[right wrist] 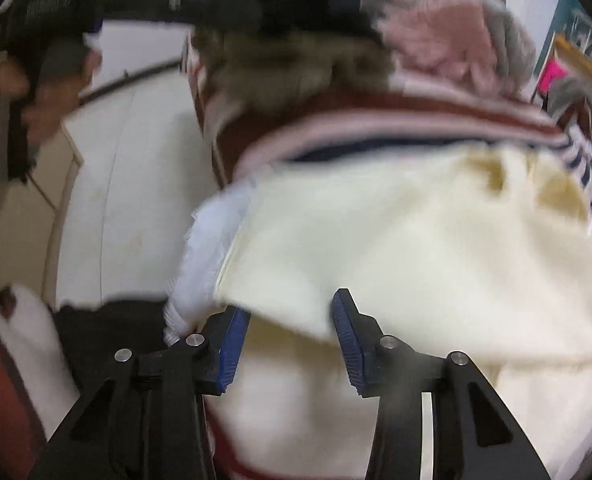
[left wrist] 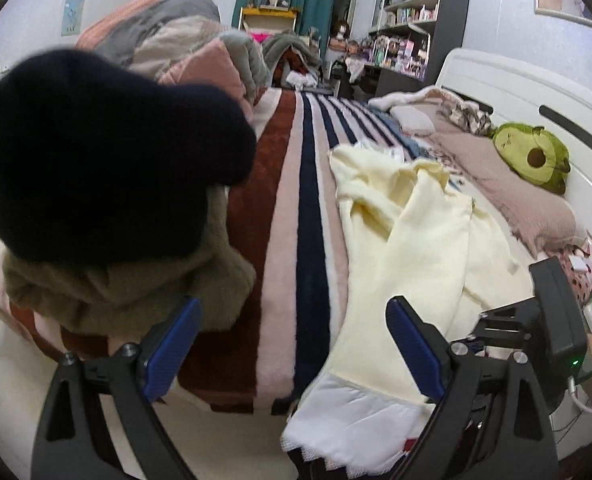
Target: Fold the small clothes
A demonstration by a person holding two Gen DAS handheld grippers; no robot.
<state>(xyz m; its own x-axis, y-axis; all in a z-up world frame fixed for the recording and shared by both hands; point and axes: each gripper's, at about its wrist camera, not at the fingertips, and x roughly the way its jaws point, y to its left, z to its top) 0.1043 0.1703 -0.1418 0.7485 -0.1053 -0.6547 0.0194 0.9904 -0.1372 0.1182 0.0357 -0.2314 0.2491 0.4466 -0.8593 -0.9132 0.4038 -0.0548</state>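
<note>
The bed (left wrist: 291, 184), under a striped blanket, carries a pale yellow garment (left wrist: 412, 240) along its near edge, white trim hanging over. A black-and-olive clothes pile (left wrist: 107, 216) sits at the left corner. Both the left gripper (left wrist: 291, 344) and the right gripper (right wrist: 291, 340) hold their fingers apart, empty, over the garment.

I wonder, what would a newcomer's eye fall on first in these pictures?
Likely the pale yellow garment, sprawled unfolded across the striped blanket, its white lace hem hanging off the bed's near edge. Next, a big black knit item atop an olive one at left. Both tongs, left and right, are open, holding nothing.
</note>
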